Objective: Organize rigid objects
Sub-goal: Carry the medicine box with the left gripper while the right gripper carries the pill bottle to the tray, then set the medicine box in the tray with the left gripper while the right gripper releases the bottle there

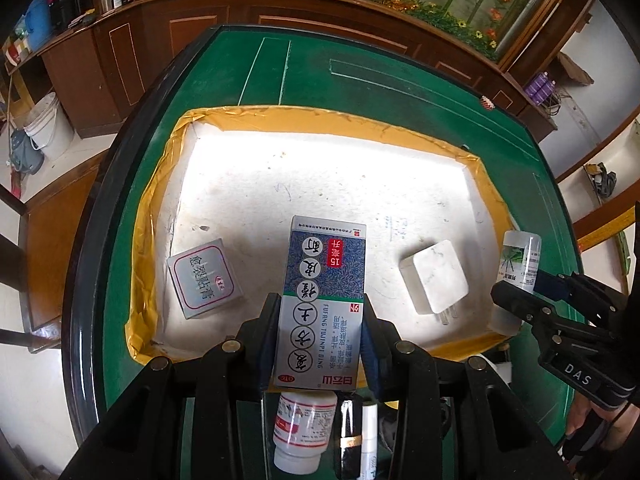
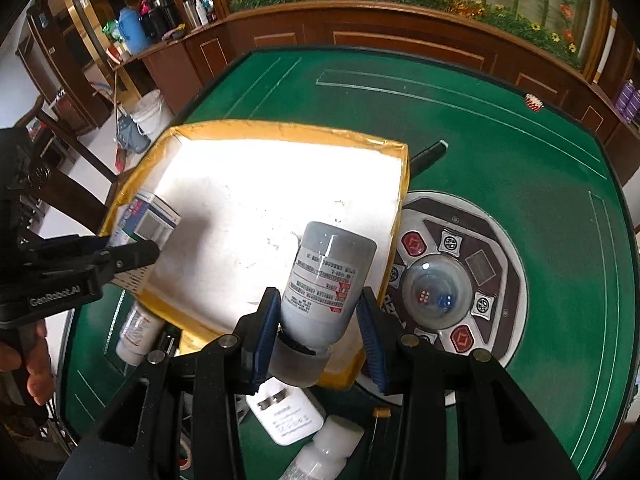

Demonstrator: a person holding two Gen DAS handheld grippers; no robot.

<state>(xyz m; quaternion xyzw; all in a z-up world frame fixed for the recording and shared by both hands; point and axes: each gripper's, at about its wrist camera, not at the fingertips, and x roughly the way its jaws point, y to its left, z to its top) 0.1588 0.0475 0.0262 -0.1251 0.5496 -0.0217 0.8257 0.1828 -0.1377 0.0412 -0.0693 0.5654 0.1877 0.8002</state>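
My left gripper (image 1: 320,340) is shut on a tall blue-and-white medicine box (image 1: 324,300) and holds it over the near edge of the white tray (image 1: 280,184) with yellow-taped rim. In the tray lie a small grey box (image 1: 206,278) at the left and a white charger plug (image 1: 436,282) at the right. My right gripper (image 2: 316,340) is shut on a grey-white bottle (image 2: 328,280), held over the tray's near right corner. The bottle (image 1: 516,264) and right gripper (image 1: 520,300) also show in the left wrist view. The left gripper (image 2: 132,256) with its box (image 2: 146,220) shows in the right wrist view.
The tray rests on a green felt mahjong table (image 1: 400,80) with a dice dome panel (image 2: 436,292) to its right. Near the front edge lie a white pill bottle (image 1: 304,432), a black tube (image 1: 352,432), another white plug (image 2: 284,416) and a white bottle (image 2: 328,448). Wooden cabinets stand behind.
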